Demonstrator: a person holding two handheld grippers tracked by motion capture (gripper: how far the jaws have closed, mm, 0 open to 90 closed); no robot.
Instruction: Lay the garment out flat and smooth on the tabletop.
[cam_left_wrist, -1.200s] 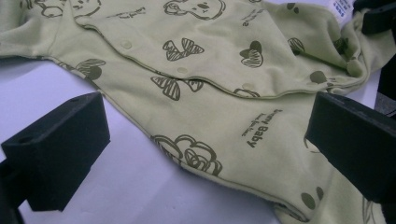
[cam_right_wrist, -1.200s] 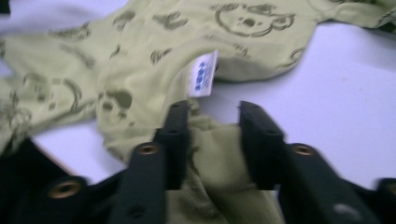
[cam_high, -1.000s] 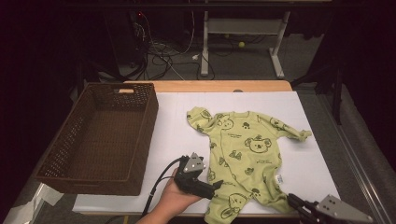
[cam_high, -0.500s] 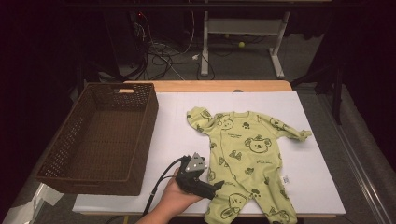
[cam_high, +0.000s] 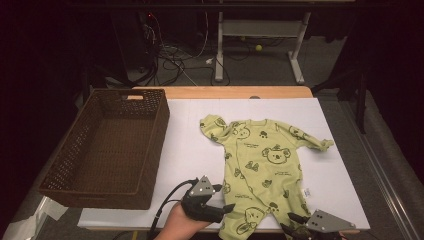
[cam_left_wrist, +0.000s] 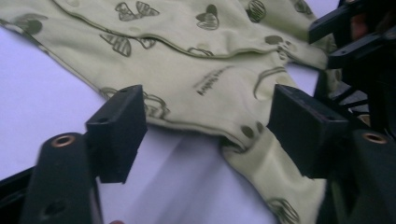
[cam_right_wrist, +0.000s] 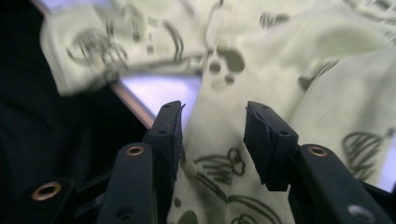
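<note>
1. Light green cotton, printed with koala faces and paw marks, makes up a baby romper (cam_high: 260, 170) that is laid flat on the white table (cam_high: 190, 150), right of centre, with its neck towards the far edge and its legs towards the person.
2. A brown wicker basket (cam_high: 107, 147) is seen at the left of the table, well apart from the romper.
3. The left claw (cam_high: 220, 207) is held low at the near edge, just beside the romper's left leg. Its jaws have just been closing, yet they are still spread; in the left gripper view the crotch and the leg hem (cam_left_wrist: 243, 140) lie ahead of the pads and are not yet pinched.
4. The right claw (cam_high: 295, 231) is seen at the bottom edge, by the romper's other leg. Its jaws have just been opening, and in the right gripper view (cam_right_wrist: 212, 140) they stand apart with green cloth (cam_right_wrist: 219, 172) between them; no pressing of the pads on it can be made out.
5. The step in hand is judged to be the taking hold of both leg ends, probably to fold the romper.
6. The next move calls for each claw to be lowered onto a leg hem and pressed together on the cloth alone, so that the table covering is not caught.
</note>
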